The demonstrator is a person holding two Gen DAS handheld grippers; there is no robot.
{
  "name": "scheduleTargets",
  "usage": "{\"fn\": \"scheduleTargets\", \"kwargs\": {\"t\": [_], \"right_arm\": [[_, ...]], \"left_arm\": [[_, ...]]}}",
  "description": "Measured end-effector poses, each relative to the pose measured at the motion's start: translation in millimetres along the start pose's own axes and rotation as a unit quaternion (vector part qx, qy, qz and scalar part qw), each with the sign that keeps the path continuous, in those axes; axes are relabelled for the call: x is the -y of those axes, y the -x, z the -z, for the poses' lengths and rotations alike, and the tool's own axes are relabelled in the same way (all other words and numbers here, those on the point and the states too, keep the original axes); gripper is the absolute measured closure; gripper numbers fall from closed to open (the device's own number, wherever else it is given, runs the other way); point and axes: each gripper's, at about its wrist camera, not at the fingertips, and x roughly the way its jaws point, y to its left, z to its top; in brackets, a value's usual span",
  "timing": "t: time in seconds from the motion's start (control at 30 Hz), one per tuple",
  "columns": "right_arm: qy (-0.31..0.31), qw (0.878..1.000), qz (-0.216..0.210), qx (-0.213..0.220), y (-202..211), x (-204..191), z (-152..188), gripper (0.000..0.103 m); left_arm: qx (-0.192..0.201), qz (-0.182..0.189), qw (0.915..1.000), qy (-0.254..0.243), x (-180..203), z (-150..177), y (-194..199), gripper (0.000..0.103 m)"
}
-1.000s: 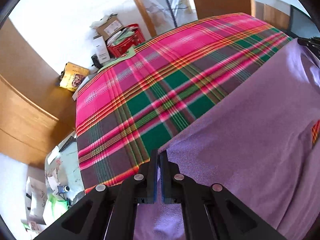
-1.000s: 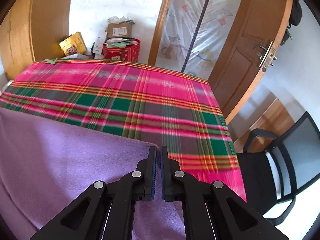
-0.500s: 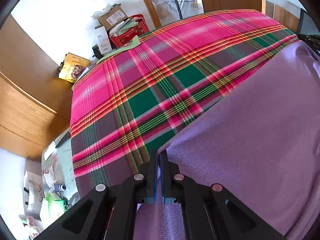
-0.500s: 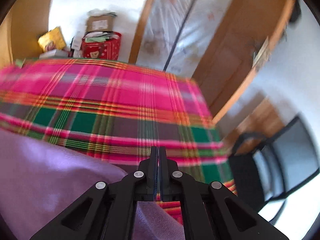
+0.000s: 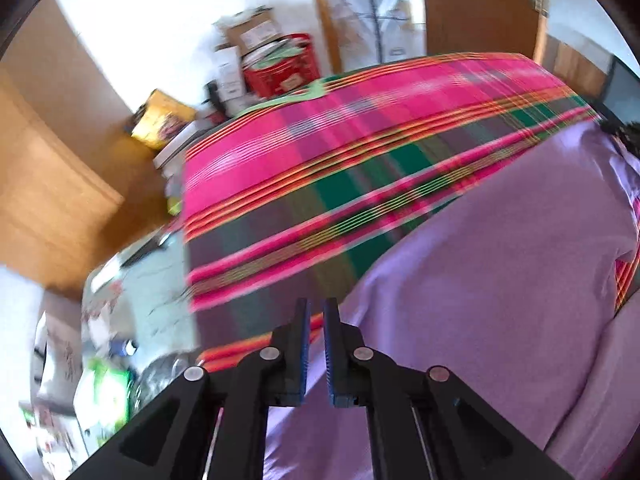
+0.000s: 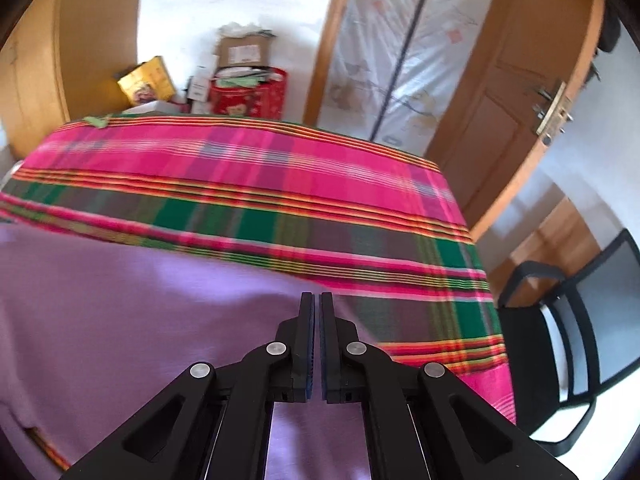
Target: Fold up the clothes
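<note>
Lilac garment (image 5: 500, 280) spread over a counter covered by a pink, green and orange plaid cloth (image 5: 320, 168), seen from both wrist cameras. Left gripper (image 5: 315, 308): its jaws are opening, a narrow gap showing between the blue-lined pads; the near corner of the garment lies directly under and to the right of the fingertips, but whether any fabric is caught between the pads cannot be told, and the view is blurred. The garment extends ahead and to the right of this gripper, while bare plaid cloth runs ahead and to its left. Right gripper (image 6: 317, 300): jaws closed, the pads almost touching, with the fingertips at the garment's (image 6: 120, 312) edge; fabric passes beneath the fingers, though a pinch on it is not clearly visible. From this gripper the garment spreads to the left and below, and the plaid cloth (image 6: 280, 184) lies ahead and to the right. Beyond the far edge of the counter, ahead of both grippers, stand a red container (image 6: 250, 94) topped by a cardboard box (image 6: 244, 51), with a yellow package (image 6: 146, 80) to their left. To the right of the right gripper are a wooden door (image 6: 512, 92) and a black mesh chair (image 6: 568, 340).
</note>
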Motion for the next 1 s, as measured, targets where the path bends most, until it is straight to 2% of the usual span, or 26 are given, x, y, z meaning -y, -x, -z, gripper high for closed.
{"fn": "scheduleTargets", "kwargs": {"t": [0.13,0.27,0.4,0.53,0.6,0.67,0.8,0.87,0.97,1.0], "right_arm": [[0.029,0.999,-0.029,0.008,14,-29,3,0.099],[0.055,0.997,-0.059,0.012,23,-62,4,0.099],[0.076,0.993,-0.089,0.014,30,-90,6,0.099],[0.093,0.99,-0.106,0.013,32,-110,9,0.098],[0.095,0.989,-0.113,0.01,33,-119,12,0.098],[0.099,0.988,-0.122,0.005,33,-125,14,0.097],[0.107,0.986,-0.124,0.0,31,-134,17,0.097],[0.107,0.986,-0.127,-0.001,31,-136,17,0.097],[0.112,0.986,-0.126,-0.003,31,-140,18,0.097],[0.113,0.986,-0.126,-0.004,31,-141,18,0.097]], "left_arm": [[-0.014,0.002,0.9978,0.065,-39,25,13,0.096],[-0.038,0.036,0.9882,0.144,-74,56,16,0.09],[-0.05,0.114,0.9692,0.213,-93,86,17,0.076],[-0.067,0.154,0.9486,0.268,-102,98,9,0.076],[-0.043,0.187,0.9348,0.299,-109,101,10,0.075],[-0.037,0.219,0.921,0.32,-115,102,4,0.074],[-0.036,0.231,0.903,0.36,-125,102,-11,0.074],[-0.032,0.242,0.8895,0.386,-132,104,-18,0.074],[-0.028,0.234,0.8797,0.413,-138,110,-21,0.074],[-0.029,0.245,0.8751,0.416,-138,111,-23,0.074]]}}
